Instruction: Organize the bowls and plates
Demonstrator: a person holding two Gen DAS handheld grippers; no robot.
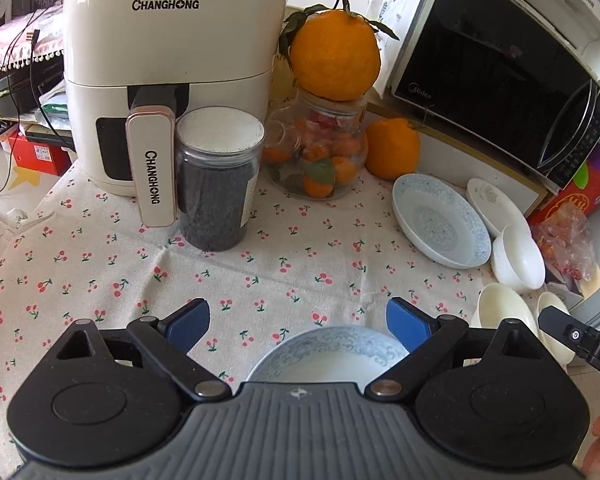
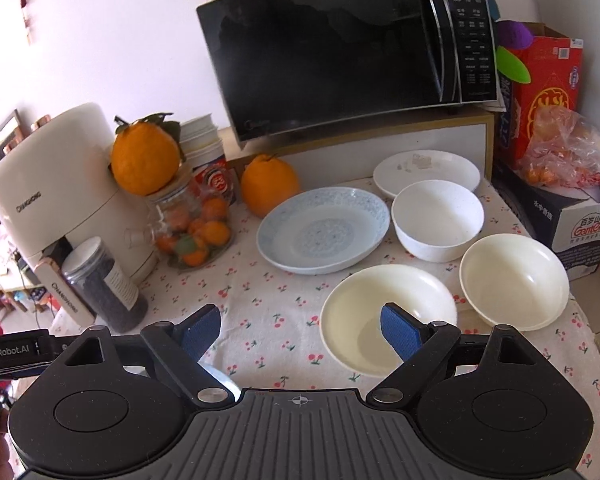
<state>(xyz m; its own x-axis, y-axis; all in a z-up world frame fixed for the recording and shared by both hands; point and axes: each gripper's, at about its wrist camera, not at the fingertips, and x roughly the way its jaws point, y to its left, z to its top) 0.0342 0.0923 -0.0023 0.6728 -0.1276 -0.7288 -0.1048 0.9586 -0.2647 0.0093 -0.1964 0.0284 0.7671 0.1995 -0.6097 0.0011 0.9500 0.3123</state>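
Note:
My left gripper [image 1: 298,322] is open and empty, just above a blue-patterned bowl [image 1: 328,356] partly hidden under it. My right gripper [image 2: 300,330] is open and empty; its right finger overlaps the near cream bowl [image 2: 388,316]. A pale blue patterned plate [image 2: 324,230] lies mid-table; it also shows in the left wrist view [image 1: 440,226]. Behind it is a white plate [image 2: 426,172]. A white bowl [image 2: 438,220] and a second cream bowl [image 2: 514,280] stand to the right. The left wrist view shows the white bowl [image 1: 518,258] and both cream bowls [image 1: 504,312].
A cream air fryer [image 1: 168,76], a dark-filled jar [image 1: 218,178], a glass jar of small oranges [image 1: 320,152] topped by a large orange [image 1: 334,60], and another orange [image 2: 268,184] stand at the back. A microwave [image 2: 340,48] sits on a shelf. Boxes [image 2: 580,216] stand right.

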